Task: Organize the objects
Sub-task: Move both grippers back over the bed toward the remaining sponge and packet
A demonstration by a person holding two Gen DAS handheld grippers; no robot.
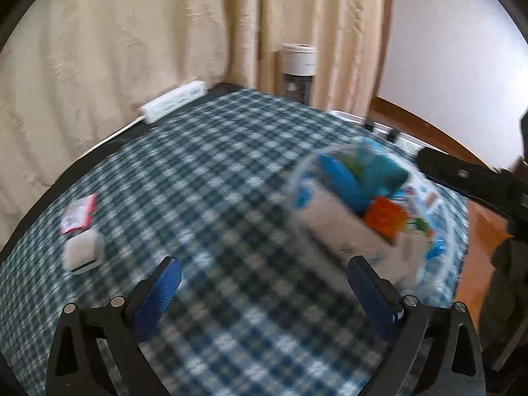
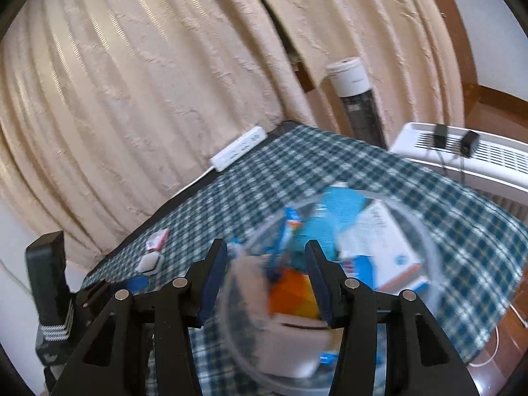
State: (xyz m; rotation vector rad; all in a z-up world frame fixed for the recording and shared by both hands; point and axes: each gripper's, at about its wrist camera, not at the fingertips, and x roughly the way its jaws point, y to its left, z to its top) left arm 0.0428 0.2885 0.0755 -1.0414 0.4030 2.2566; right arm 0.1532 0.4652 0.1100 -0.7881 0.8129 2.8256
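Beige curtains back the checked-cloth desk; left tongs are spread wide, empty. Right tongs are half-closed at the clear round plastic bowl's near rim, grip unclear; it should be kept level.

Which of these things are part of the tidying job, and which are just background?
Job items:
- clear round plastic container, holding a white-and-blue carton and an orange block
- small red-and-white packet
- small white square case

Lying about:
- white power strip
- white tower appliance
- white vented unit
- beige curtain
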